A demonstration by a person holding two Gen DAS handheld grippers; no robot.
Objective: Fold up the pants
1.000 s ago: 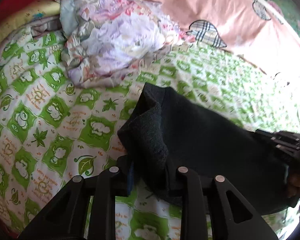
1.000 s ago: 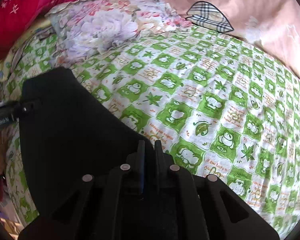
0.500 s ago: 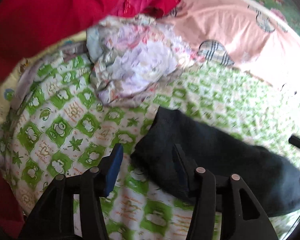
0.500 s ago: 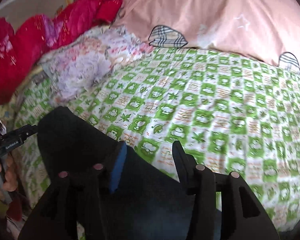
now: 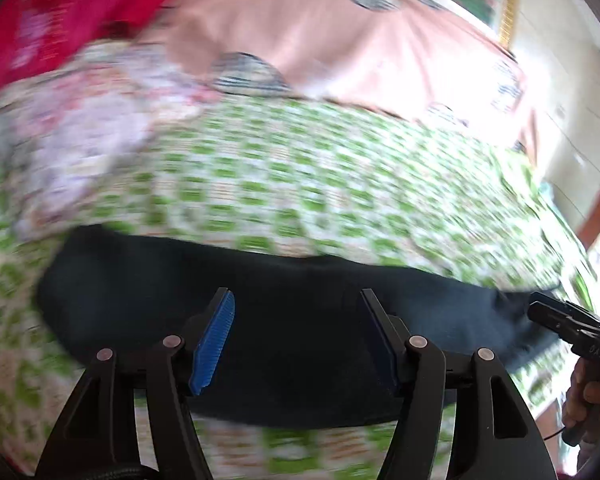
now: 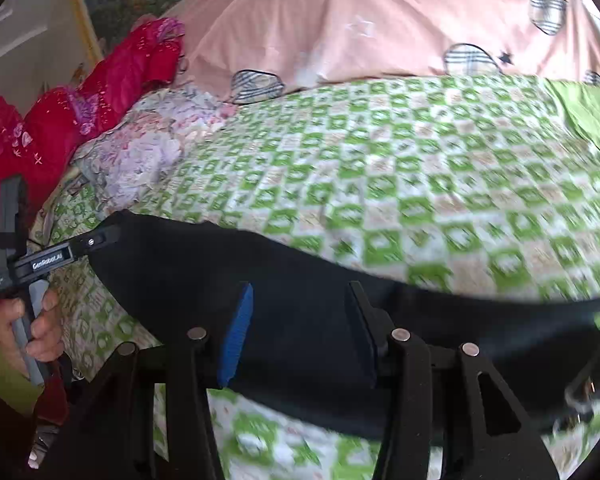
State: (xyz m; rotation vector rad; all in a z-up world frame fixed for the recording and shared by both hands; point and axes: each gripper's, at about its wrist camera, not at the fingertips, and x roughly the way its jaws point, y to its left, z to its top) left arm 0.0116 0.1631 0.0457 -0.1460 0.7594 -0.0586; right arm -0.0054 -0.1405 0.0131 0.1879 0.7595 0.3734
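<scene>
Black pants (image 5: 300,320) are laid in a long strip on the green-checked sheet (image 6: 420,184). Left gripper (image 5: 296,336) jaws are spread wide above the pants, nothing clamped. Right gripper (image 6: 300,328) jaws are likewise spread, nothing held. No containers are seen. Left view is motion-blurred; the pants' right end (image 6: 580,360) is smeared and cut off.

Motion blur smears the green-and-white checked cotton bedsheet (image 5: 284,184) and the crumpled pale floral cloth (image 5: 80,148) toward ten o'clock in the left wrist view; the dark folded fabric pants (image 6: 300,280) blur at four o'clock in the right wrist view, their far end indistinct.
</scene>
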